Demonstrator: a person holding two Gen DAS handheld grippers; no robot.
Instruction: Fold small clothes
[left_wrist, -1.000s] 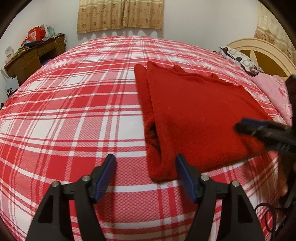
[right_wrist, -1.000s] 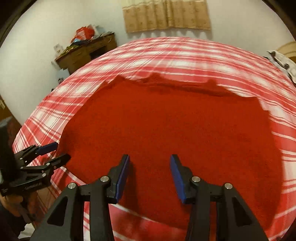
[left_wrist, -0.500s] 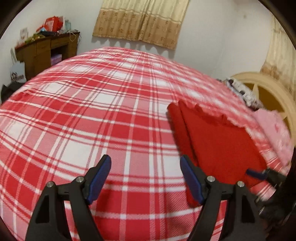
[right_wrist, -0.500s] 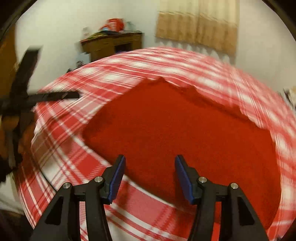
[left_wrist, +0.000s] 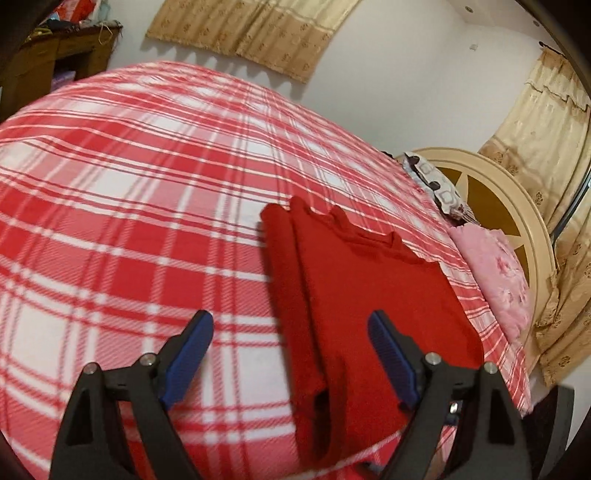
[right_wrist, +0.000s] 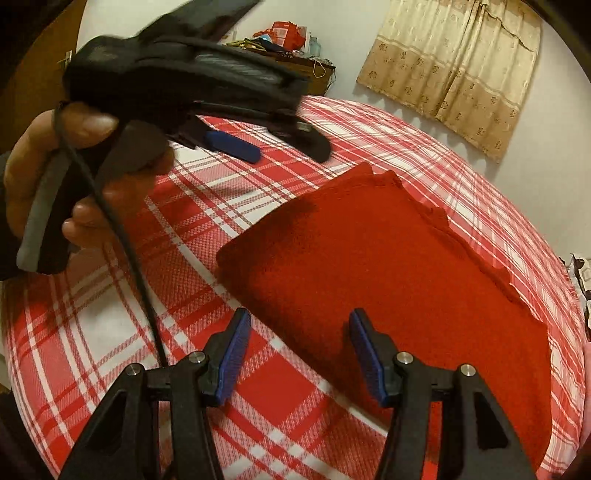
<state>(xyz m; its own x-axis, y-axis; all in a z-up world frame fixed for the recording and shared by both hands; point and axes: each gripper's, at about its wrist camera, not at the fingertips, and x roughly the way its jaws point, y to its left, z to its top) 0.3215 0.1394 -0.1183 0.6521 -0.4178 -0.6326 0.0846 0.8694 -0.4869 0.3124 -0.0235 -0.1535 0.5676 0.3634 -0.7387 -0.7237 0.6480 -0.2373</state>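
Note:
A red knit garment (left_wrist: 362, 306) lies folded in a flat rectangle on the red and white plaid bedspread (left_wrist: 129, 206); it also shows in the right wrist view (right_wrist: 399, 266). My left gripper (left_wrist: 290, 328) is open and empty, raised above the garment's near left edge. It shows from the side in the right wrist view (right_wrist: 258, 147), held in a hand at the upper left. My right gripper (right_wrist: 299, 328) is open and empty, above the garment's near corner.
A pink pillow (left_wrist: 495, 280) and a cream headboard (left_wrist: 498, 184) lie at the right of the bed. A wooden desk (right_wrist: 295, 70) with clutter stands by the far wall. Beige curtains (right_wrist: 454, 66) hang behind. A black cable (right_wrist: 122, 236) hangs from the left gripper.
Both grippers have lifted and drawn back from the folded garment. The left gripper has risen high into the right wrist view. The garment lies still.

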